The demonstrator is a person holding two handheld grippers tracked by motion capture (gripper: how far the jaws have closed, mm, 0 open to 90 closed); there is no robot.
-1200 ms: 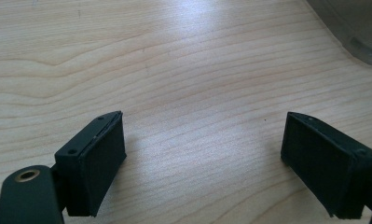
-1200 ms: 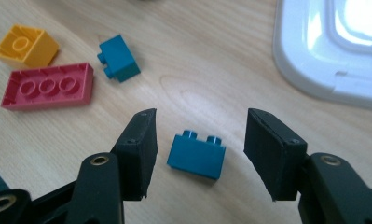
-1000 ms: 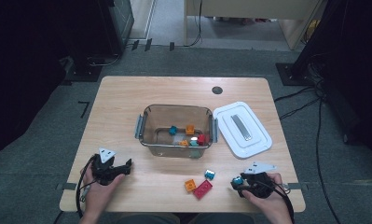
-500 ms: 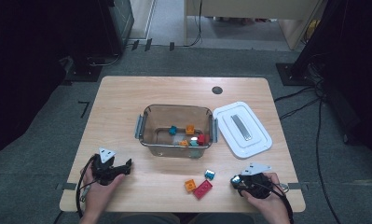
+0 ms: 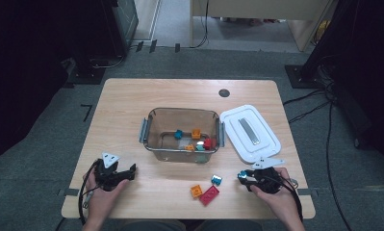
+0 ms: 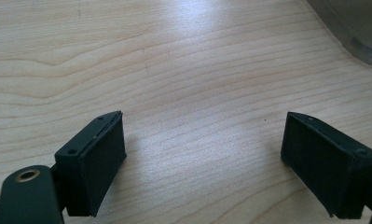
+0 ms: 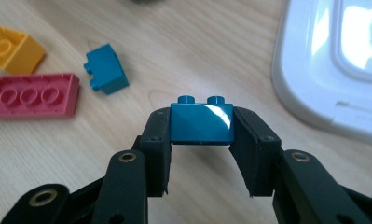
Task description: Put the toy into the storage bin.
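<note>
1. Right now, the right gripper [image 7: 201, 154] squeezes a small teal plastic brick with two round bumps on top [image 7: 202, 122] between its black pads, at the near right part of the table. Its jaws have just been closing on that brick.
2. Over on the near left, the left gripper [image 6: 202, 158] has its jaws wide apart, with bare wood between them.
3. Three more plastic bricks lie close by on the table: a flat red brick with three round holes [image 7: 32, 94], a yellow-orange brick [image 7: 12, 49] and a little teal brick on its side [image 7: 106, 68].
4. Holding it all up is the light wooden table with wavy grain lines [image 5: 132, 110], smooth and a bit shiny.
5. Farther off stands a see-through brownish plastic box with grey side clips [image 5: 153, 137], with a few coloured bricks inside.
6. Next to it lies a white plastic lid with rounded corners [image 5: 235, 132].
7. Past the table, grey carpet floor [image 5: 45, 144] and black cables [image 5: 324, 120] show. No writing can be read.
</note>
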